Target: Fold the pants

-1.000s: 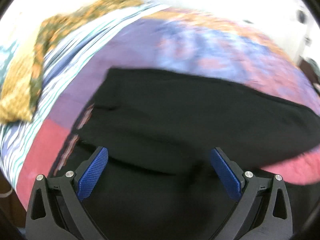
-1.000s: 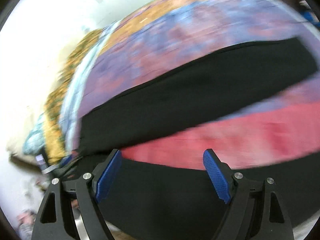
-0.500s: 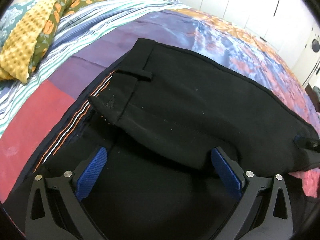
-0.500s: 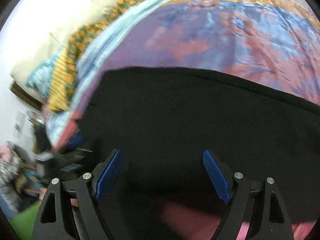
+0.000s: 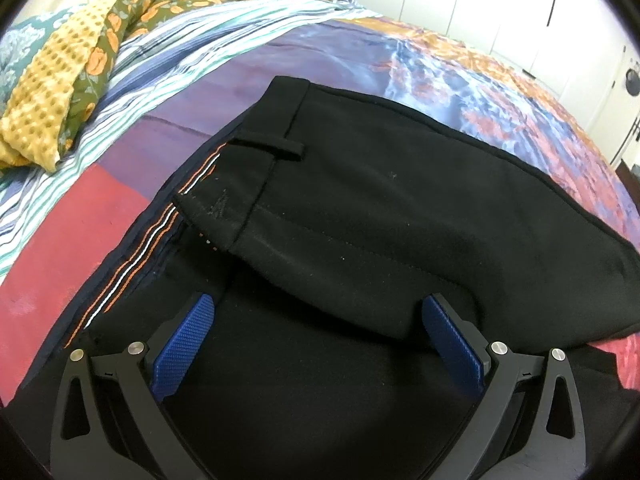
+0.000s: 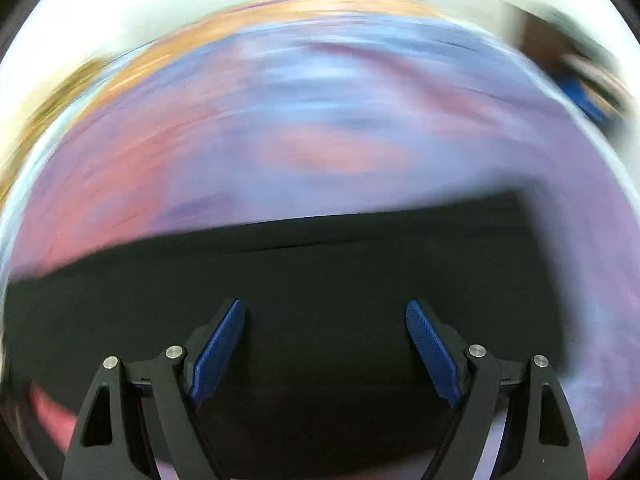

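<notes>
A bed [image 5: 460,80] covered in a patchwork quilt of purple, red and orange fills both views, with white cupboard doors [image 5: 480,4] along the far wall. A striped sheet [image 5: 208,40] and a bunched yellow and green floral blanket [image 5: 80,60] lie at the head of the bed, well apart from the work.

Black pants [image 5: 400,208] are spread across the quilt, one layer already doubled over another. The waistband with its belt loop [image 5: 272,146] and an orange-and-white striped inner lining [image 5: 160,236] shows at the left of the left wrist view.

The left gripper [image 5: 318,336] points down at the pants with its jaws wide apart; the blue pads straddle a rounded folded edge of cloth without pressing on it. The right gripper [image 6: 325,344] also stands with its jaws wide and nothing between them, above a long black stretch of the pants [image 6: 320,280]; that view is smeared by motion, so finer detail cannot be told.

The likely risks from here: the top layer sits askew, so a fold made now may set a crooked crease; a pinch may catch only the upper layer and drag it off the lower one; and the quilt itself could be nipped along with the cloth.
</notes>
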The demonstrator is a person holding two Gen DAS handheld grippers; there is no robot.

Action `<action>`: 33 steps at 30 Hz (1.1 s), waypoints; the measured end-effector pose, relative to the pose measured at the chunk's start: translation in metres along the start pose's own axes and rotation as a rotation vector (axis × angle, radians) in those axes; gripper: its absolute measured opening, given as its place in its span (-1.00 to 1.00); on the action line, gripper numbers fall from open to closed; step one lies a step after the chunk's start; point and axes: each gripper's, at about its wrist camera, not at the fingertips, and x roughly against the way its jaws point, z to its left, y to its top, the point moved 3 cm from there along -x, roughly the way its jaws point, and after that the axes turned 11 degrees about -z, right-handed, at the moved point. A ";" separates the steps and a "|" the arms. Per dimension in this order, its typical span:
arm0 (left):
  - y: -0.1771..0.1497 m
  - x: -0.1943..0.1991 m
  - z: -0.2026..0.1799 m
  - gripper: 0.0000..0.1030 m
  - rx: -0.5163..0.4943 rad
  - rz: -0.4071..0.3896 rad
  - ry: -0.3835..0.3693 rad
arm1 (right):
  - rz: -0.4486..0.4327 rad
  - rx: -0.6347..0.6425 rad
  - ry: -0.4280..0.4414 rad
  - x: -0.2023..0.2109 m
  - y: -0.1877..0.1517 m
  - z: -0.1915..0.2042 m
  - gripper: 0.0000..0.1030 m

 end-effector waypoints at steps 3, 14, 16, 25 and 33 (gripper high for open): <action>0.000 -0.001 -0.001 0.99 -0.008 -0.005 0.007 | -0.032 -0.129 -0.001 0.005 0.024 -0.062 0.60; -0.001 -0.003 -0.002 0.99 -0.015 -0.001 0.018 | 0.017 0.319 0.063 0.012 0.030 -0.004 -0.92; -0.001 -0.003 -0.002 0.99 -0.016 -0.002 0.017 | -0.056 0.367 0.088 0.055 0.022 0.001 -0.92; -0.001 -0.003 -0.002 0.99 -0.017 0.004 0.019 | -0.145 0.324 0.124 0.182 -0.101 -0.040 -0.93; 0.006 -0.002 0.001 0.99 0.010 0.097 0.001 | -0.008 0.175 -0.002 0.178 -0.165 -0.081 -0.25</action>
